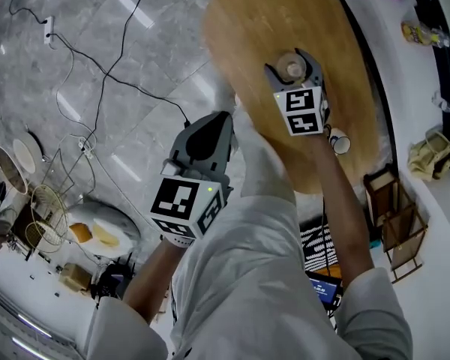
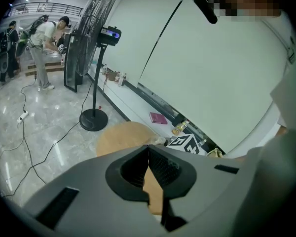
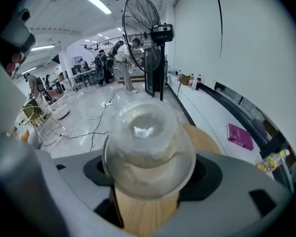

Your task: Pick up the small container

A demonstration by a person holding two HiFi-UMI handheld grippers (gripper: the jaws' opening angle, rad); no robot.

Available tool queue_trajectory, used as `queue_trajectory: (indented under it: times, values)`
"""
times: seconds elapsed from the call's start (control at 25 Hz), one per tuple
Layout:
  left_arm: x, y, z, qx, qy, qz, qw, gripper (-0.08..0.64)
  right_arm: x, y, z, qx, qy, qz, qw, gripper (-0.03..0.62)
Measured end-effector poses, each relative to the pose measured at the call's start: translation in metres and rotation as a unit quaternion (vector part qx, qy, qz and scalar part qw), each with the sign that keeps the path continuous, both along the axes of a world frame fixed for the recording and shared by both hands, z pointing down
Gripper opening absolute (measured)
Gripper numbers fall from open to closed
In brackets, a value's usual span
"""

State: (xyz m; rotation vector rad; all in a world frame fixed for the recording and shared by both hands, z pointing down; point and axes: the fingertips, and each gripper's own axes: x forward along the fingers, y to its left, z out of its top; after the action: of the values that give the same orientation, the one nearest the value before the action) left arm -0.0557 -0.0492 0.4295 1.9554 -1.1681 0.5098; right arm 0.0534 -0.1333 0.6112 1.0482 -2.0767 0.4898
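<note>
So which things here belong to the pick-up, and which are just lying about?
Part of the job: small container, gripped in the right gripper; round wooden table below it.
Lying about: white cup, wooden rack, pink book, standing fan.

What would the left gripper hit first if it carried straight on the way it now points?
Probably the round wooden table: in the left gripper view its top lies just past the tips of the shut left gripper. Depth is unclear, so it could also miss the table's edge.

Left tongs [image 2: 148, 146] closed and empty, right tongs [image 3: 148, 169] clamped round small container [image 3: 145, 132], both angled downward
</note>
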Motion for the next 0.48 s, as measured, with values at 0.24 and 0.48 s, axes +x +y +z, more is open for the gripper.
queue_trajectory:
  times: [0.24, 0.48]
  values:
    - [-0.001, 0.002, -0.021, 0.014, 0.003, -0.005, 0.9999, 0.020, 0.005, 0.002, -0.038, 0.016, -0.005, 0.004, 1.000, 0.334]
    - [0.001, 0.002, -0.046, 0.031, 0.005, -0.011, 0.9995, 0.020, 0.013, 0.009, -0.077, 0.028, -0.010, 0.015, 0.999, 0.334]
